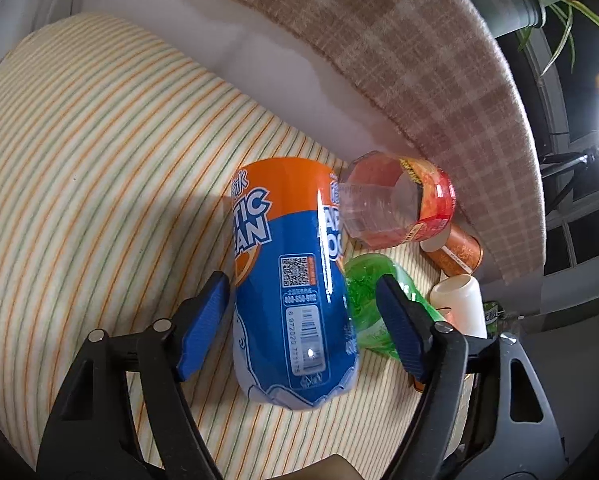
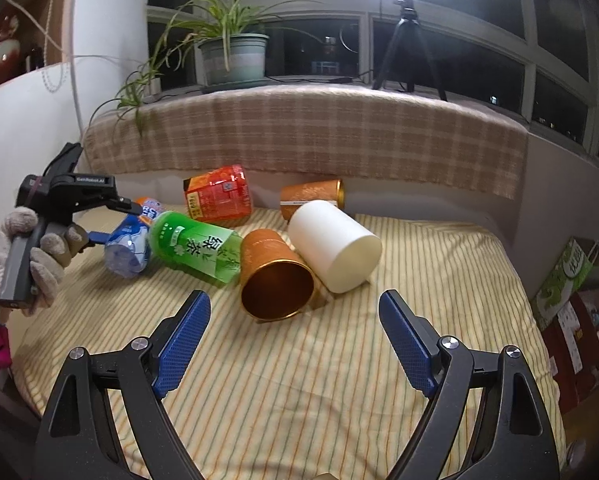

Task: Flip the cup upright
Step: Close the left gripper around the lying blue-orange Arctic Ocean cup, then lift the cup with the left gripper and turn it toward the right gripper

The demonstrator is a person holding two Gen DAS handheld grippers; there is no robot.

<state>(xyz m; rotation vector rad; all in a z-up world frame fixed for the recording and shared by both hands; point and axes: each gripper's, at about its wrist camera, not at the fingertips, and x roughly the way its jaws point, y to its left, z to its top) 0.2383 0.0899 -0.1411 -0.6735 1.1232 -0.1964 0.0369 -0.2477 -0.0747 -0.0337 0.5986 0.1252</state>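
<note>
Straddling blue-and-orange cup (image 1: pixel 291 280) lying beside green cup (image 1: pixel 379 304) on striped bed (image 1: pixel 79 160), left tongs (image 1: pixel 303 328) released for side grip | right tongs (image 2: pixel 295 344) spread, idling near copper cup (image 2: pixel 275 276)

We count six cups lying on the striped cloth: one blue-orange printed cup (image 2: pixel 129 246), one green (image 2: pixel 197 246), one red (image 2: pixel 218 197), one plain white (image 2: pixel 333 245), two copper-orange metallic (image 2: pixel 273 276) (image 2: pixel 311 196). One potted plant (image 2: pixel 233 56).
</note>
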